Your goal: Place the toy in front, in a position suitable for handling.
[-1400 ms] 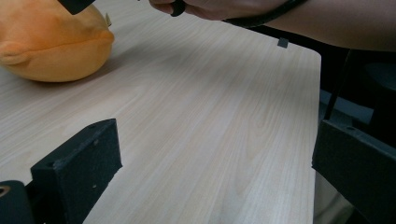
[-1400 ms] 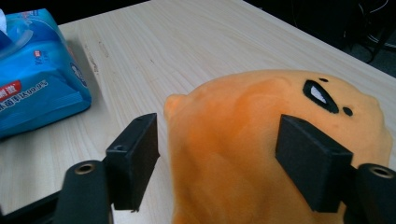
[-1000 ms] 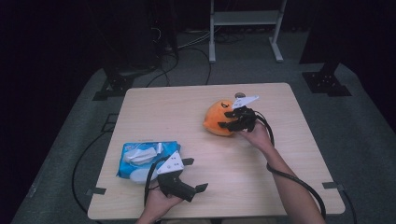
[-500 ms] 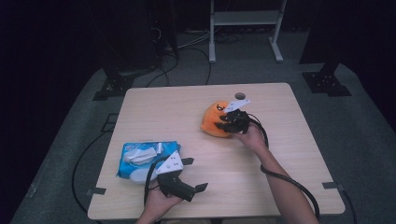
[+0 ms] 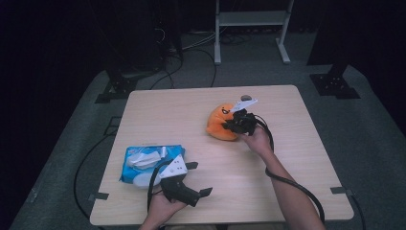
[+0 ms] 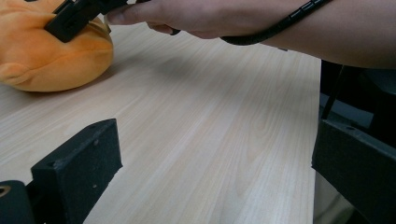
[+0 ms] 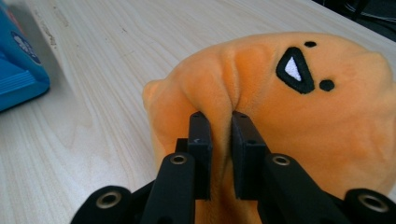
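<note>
We are listing one orange soft toy [image 5: 221, 122], sitting on the wooden table [image 5: 297, 143] toward its far right part. We are seeing the right gripper [image 7: 220, 122] pinching a fold of its plush: the jaws have just been closing, and they are now standing close together with orange fabric bunched up between them. The toy's stitched black-and-white eye is lying just past the jaw tips, up and to their right in the right gripper view. In the high view the right hand [image 5: 257, 140] is sitting directly behind the toy, on the near side of it.

We are listing one blue wipes packet [image 5: 149, 164], lying flat, just beside the left gripper [image 5: 194, 179] on its left side and well apart from the right one. Its top is showing a white flap; what is inside we cannot tell.

We are finding the left gripper resting low at the near edge of the table, jaws standing wide apart with nothing but bare wood between them. The left hand [image 5: 162, 207] is wrapping its handle. From its own view the toy [image 6: 51, 53] is lying ahead and to the left.
</note>
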Tool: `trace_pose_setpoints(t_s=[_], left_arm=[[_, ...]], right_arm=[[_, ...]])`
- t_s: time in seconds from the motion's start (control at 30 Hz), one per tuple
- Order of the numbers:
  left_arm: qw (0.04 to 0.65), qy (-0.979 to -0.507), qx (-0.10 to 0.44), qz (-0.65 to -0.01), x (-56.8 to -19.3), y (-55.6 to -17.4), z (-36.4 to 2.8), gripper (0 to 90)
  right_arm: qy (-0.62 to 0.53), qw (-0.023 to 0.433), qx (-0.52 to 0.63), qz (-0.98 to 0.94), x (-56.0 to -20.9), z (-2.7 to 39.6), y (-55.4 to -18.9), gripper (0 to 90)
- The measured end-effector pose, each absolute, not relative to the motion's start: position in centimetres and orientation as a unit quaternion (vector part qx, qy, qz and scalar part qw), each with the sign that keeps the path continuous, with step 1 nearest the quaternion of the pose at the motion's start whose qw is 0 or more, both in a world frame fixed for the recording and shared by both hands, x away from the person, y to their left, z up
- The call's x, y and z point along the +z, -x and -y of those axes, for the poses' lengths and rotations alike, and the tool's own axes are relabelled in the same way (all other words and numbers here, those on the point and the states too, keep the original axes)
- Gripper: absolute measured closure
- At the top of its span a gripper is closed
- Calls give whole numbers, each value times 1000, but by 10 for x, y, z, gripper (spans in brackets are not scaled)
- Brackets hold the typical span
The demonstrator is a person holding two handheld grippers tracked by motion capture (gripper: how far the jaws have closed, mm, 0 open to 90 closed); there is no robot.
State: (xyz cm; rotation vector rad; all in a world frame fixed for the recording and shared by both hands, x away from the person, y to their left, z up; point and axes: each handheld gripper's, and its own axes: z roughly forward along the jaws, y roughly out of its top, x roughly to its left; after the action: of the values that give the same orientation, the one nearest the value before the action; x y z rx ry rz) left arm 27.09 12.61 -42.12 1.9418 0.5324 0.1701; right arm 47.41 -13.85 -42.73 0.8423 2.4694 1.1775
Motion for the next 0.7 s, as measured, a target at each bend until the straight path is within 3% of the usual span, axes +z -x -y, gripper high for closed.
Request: trace_pose_setpoints(t_s=[0.7], left_arm=[[543, -806, 78, -224, -417, -269, -132, 3]], right_arm=[[-314, 105, 421, -845, -405, 164, -468, 825]])
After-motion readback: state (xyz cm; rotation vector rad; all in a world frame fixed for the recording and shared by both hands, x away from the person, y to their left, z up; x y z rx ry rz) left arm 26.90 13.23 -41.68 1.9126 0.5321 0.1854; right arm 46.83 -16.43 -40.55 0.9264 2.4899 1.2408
